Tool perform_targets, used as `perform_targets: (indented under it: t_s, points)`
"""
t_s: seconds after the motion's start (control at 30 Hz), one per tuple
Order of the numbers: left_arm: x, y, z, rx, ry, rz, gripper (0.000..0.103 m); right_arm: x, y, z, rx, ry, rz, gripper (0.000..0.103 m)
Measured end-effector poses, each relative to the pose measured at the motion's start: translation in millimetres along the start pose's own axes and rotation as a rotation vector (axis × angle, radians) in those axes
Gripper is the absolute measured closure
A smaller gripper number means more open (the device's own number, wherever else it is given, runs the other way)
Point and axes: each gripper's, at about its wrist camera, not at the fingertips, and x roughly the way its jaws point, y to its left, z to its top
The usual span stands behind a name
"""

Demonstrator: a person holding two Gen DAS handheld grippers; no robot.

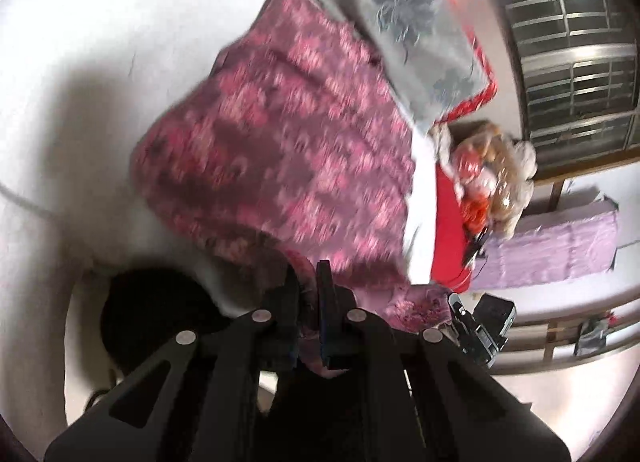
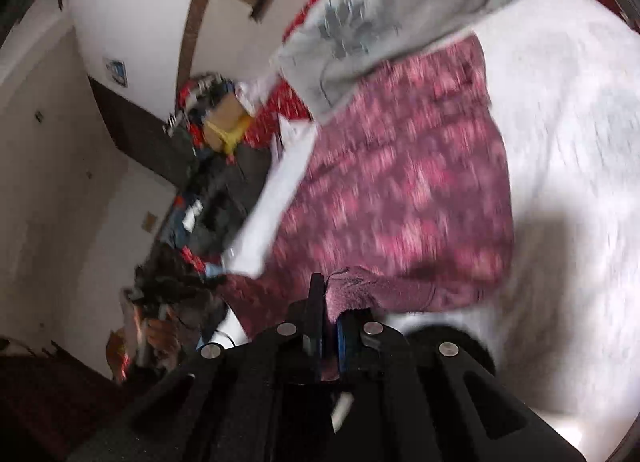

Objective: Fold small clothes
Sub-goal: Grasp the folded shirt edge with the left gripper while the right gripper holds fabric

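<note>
Garment [image 1: 280, 134] edge pinched in both closed grippers, spreading ahead.

In the left wrist view, the patterned garment [image 1: 280, 134] is lying across the middle of the frame on the white bedsheet [image 1: 80, 62], which is spreading to its left. A floral pillow [image 1: 400, 22] is overlapping its upper right corner. A stuffed toy [image 1: 496, 174] is sitting at right centre. The left gripper [image 1: 308, 294] at bottom centre is meeting the garment's lower edge; in the right wrist view, the right gripper [image 2: 330, 302] is doing likewise.
</note>
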Motion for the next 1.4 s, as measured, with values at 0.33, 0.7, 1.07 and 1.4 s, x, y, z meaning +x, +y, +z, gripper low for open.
perform_targets:
  t_s: [0.33,0.7,1.07,1.4]
  points:
    - [18.6,-4.6,117.0,-0.052,-0.158,-0.017,0.098,29.1,-30.7,102.7,0.084,-0.179,-0.011,0.099]
    - [70.5,-9.3,255.7,-0.112,-0.247,-0.047,0.098,81.9,-98.8,191.6,0.260,-0.331,-0.025,0.099]
    - [149.6,13.3,335.6,-0.212,-0.178,0.090,0.098,141.5,-167.9,245.9,0.426,-0.349,-0.159,0.094]
    - [102.0,-1.2,311.6,-0.153,-0.237,-0.016,0.058,76.4,-156.5,241.9,0.363,-0.495,-0.183,0.046]
